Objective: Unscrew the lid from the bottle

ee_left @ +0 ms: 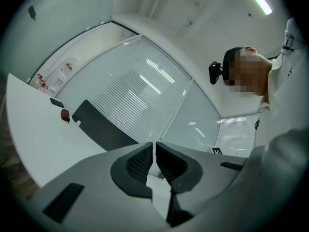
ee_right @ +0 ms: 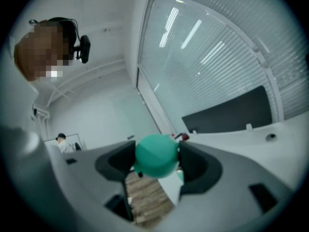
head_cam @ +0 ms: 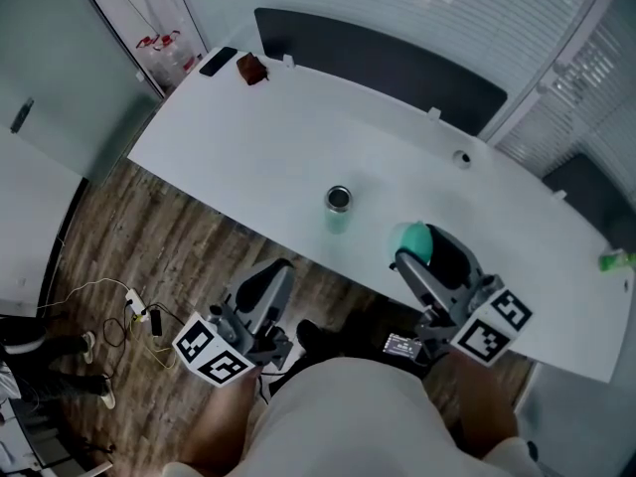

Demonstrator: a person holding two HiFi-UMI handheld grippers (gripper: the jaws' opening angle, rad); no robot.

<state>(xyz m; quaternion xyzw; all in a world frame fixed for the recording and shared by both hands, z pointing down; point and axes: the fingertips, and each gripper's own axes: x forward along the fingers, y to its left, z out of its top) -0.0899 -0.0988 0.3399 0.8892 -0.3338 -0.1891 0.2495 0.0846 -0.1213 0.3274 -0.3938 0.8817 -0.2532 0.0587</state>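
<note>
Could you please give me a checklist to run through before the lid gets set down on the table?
1. Lid off the bottle: ok, its mouth stands open.
2. Green lid held by the right gripper: ok, clamped between both pads.
3. Left gripper free: ok, jaws shut on nothing.
4. Bottle upright on the table: ok.
5. Room on the table beside the bottle: ok.
6. Anything inside the bottle: cannot tell.
</note>
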